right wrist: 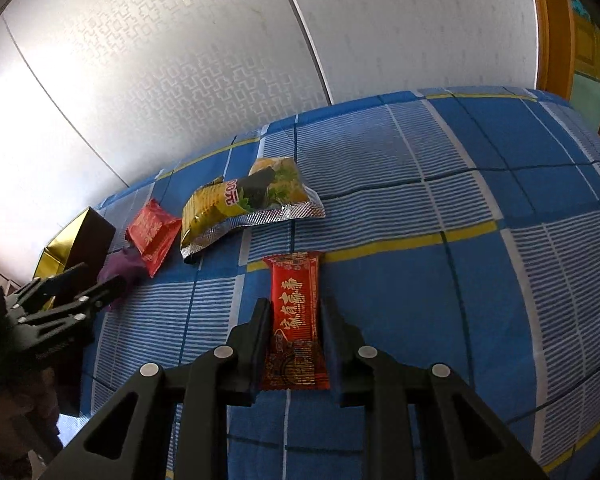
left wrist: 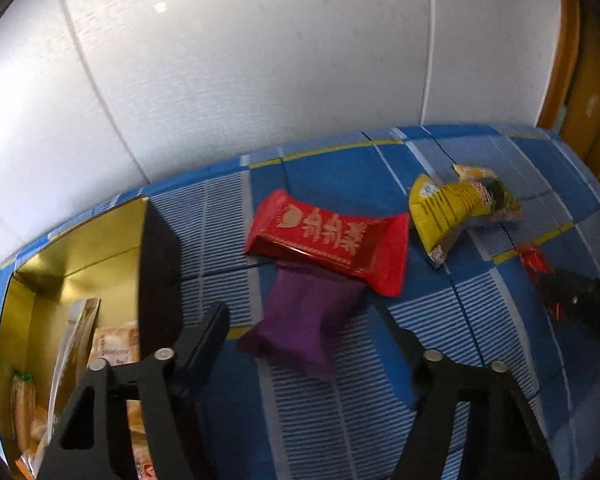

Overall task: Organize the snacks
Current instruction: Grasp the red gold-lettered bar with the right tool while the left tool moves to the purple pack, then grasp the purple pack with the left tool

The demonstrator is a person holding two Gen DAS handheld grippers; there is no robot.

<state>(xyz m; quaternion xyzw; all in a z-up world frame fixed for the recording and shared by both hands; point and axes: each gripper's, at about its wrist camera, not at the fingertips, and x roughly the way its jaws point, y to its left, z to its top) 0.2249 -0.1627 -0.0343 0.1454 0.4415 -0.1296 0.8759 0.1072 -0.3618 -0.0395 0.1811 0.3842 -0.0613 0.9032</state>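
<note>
While several snacks lie loose on the blue checked bed sheet [right wrist: 440, 184], I am at the pick-up step of tidying them into the gold-lined box [left wrist: 80, 248] at the lower left of the left wrist view, which already holds a few pale packets.

My right gripper [right wrist: 296, 312] sits low at the bottom centre of its view, jaws parted and straddling a long red bar [right wrist: 296, 316]. Each jaw stands just beside a long edge of the wrapper; I cannot tell whether they touch it, and nothing is clamped. My judgement: the next move calls for closing squarely on the bar, then lifting and carrying it leftward to the box.

My left gripper [left wrist: 300, 324] points forward and down from the bottom of its view, jaws released wide, with a purple packet [left wrist: 304, 320] between and ahead of them. A red packet [left wrist: 328, 240] overlaps the purple one's far end, so a lift may drag it along. A yellow packet [left wrist: 456, 208] lies at centre right, apart from the red one.

In the right wrist view, my left gripper shows at the left edge, tilted toward the purple packet, near the box.
</note>
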